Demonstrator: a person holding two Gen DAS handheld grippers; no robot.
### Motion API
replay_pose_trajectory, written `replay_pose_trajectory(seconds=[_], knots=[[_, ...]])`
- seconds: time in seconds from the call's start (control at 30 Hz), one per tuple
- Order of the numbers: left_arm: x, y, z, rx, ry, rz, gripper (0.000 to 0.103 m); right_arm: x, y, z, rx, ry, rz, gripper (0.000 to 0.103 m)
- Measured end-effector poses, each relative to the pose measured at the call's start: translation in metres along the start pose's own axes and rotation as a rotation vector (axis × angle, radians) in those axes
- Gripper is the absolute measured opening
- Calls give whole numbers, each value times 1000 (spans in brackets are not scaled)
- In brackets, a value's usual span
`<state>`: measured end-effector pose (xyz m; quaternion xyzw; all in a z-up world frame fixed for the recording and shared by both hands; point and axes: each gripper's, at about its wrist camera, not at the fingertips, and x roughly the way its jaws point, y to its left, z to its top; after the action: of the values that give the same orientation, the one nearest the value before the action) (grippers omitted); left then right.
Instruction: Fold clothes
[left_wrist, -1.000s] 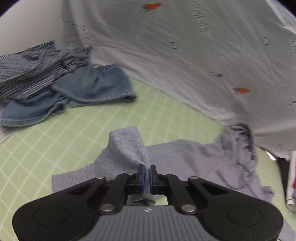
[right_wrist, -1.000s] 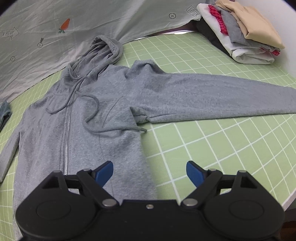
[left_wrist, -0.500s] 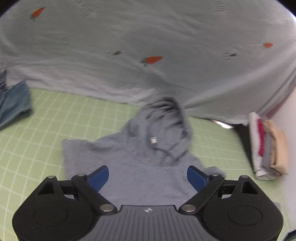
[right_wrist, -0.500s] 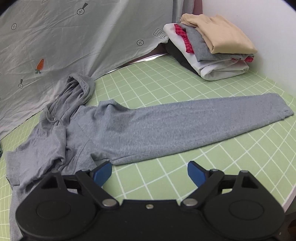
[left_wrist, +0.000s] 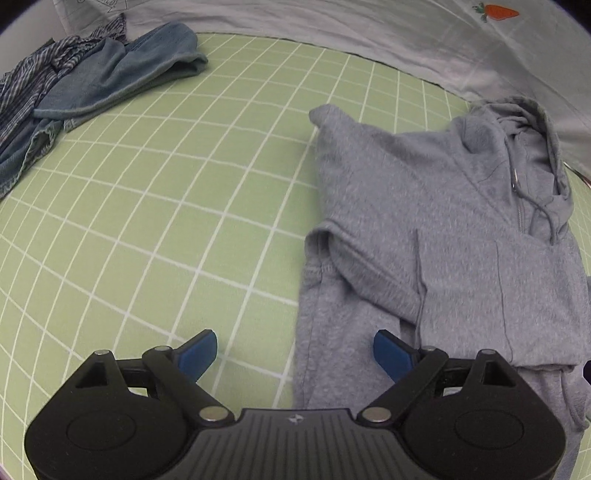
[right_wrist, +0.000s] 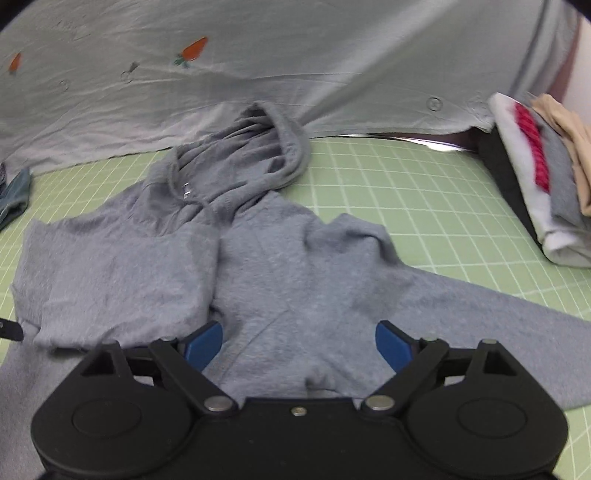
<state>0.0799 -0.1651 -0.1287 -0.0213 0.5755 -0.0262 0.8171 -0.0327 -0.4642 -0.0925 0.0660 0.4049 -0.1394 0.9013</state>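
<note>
Right gripper (right_wrist: 297, 341): jaws wide, empty, over grey zip hoodie (right_wrist: 266, 266) on green gridded tabletop (right_wrist: 424, 192); unfolded sleeve (right_wrist: 498, 317) runs rightward, nearer this hand. Left gripper (left_wrist: 295, 352): wide, empty, at hoodie's left edge, that sleeve folded in.

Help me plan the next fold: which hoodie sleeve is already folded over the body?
The one on the left in the right wrist view: it lies across the gray hoodie's chest. The other sleeve stretches straight out across the green mat.

hoodie (right_wrist: 280, 273) grey | mat (left_wrist: 155, 206) green, white grid | jeans (left_wrist: 122, 70) blue
</note>
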Motion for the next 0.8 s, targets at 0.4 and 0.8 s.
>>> replay_pose_trajectory(seconds=[0.4, 0.8], knots=[[11, -2, -4, 54, 0, 51, 103, 21, 44, 6, -213, 22, 62, 92], [10, -4, -7, 84, -49, 40, 103, 16, 47, 35, -218, -181, -10, 87]])
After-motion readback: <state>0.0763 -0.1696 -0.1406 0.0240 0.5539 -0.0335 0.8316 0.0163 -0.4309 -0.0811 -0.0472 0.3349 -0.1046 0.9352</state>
